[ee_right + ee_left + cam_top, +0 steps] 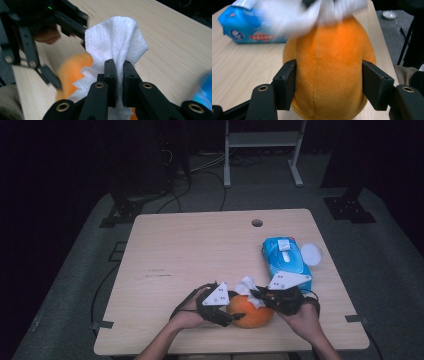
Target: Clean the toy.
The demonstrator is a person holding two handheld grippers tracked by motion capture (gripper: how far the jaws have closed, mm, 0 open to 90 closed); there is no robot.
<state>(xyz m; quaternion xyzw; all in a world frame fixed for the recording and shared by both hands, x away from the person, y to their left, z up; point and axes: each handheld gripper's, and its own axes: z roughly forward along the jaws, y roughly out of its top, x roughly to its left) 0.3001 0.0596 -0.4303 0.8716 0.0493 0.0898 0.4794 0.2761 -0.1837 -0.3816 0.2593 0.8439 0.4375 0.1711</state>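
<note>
On a pale wooden tabletop [200, 250] in a dark room, the left claw [329, 87] gripped a soft orange plush ball [251, 311] by its sides while the right claw [119, 75], clenched on a white wipe [117, 40], pressed onto the ball's top.

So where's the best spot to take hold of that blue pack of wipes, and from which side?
Probably across its two long sides, near the middle, coming straight down from above. The blue pack of wipes lies flat on the table, long and narrow, with its top free. Keep off the white flap so it stays closed.
</note>
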